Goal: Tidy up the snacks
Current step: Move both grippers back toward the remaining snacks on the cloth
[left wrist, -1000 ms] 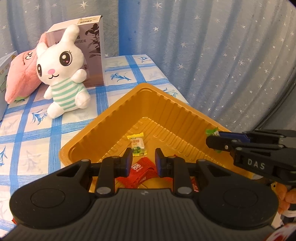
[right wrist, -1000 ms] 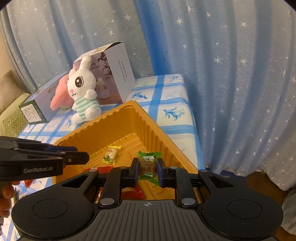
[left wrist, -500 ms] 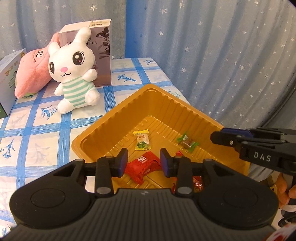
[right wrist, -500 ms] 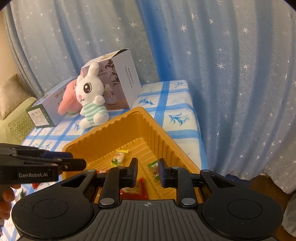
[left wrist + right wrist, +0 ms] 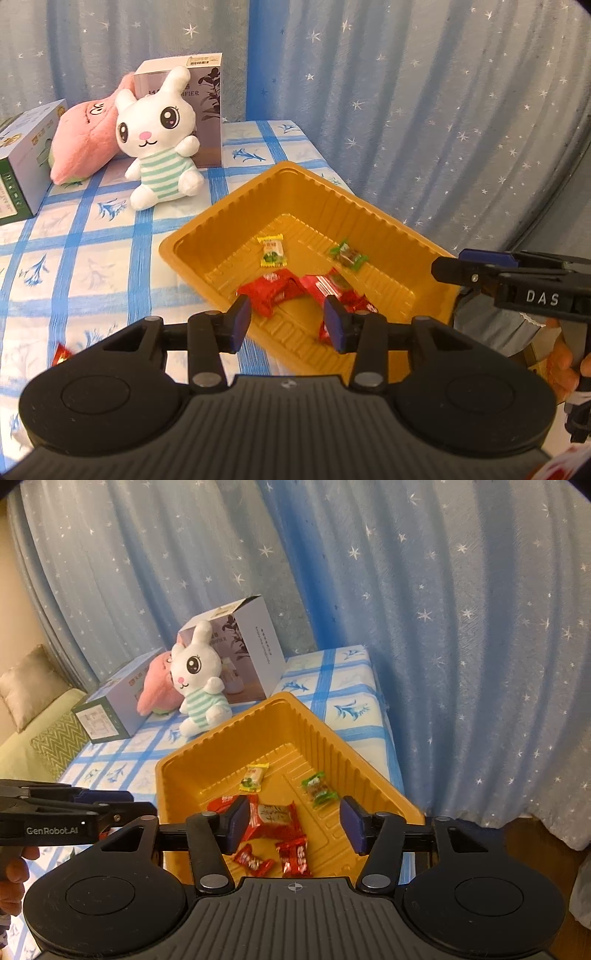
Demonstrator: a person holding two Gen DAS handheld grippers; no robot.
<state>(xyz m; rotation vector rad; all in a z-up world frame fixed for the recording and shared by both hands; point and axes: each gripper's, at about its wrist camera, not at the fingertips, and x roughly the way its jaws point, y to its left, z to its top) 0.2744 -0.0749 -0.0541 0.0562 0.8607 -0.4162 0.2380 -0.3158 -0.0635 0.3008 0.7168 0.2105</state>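
Star-printed blue curtains are hanging behind a table (image 5: 92,236) covered in a blue-checked cloth, and I am watching both tools hovering at the near edge of it.

Nearest me, the left gripper (image 5: 287,320) is hanging over the tray's near corner with its jaws spread and nothing between them. The right gripper (image 5: 291,821) is floating above the tray's near end, jaws likewise wide apart and empty.

Just past them, the gold tray (image 5: 162,775) is sitting on the table and holding the snacks: red packets (image 5: 275,819) crowding the near end, a yellow candy (image 5: 253,777) lying farther in, and a green candy (image 5: 318,788) resting near the right wall. One more red wrapper (image 5: 61,355) is peeking out on the cloth at the left, outside the tray; I judge it is waiting to be gathered.

These sweets look featherlight, and their crinkly film is likely slick and springy. I would be pinching each across its plump middle rather than by the twisted tails, which may slip or tear. The thin tray itself is probably flexing easily, so pressing down hard risks tipping it.

Farther back, a white bunny (image 5: 159,136) is sitting, with a pink plush (image 5: 85,140) and a box (image 5: 207,107) behind it.
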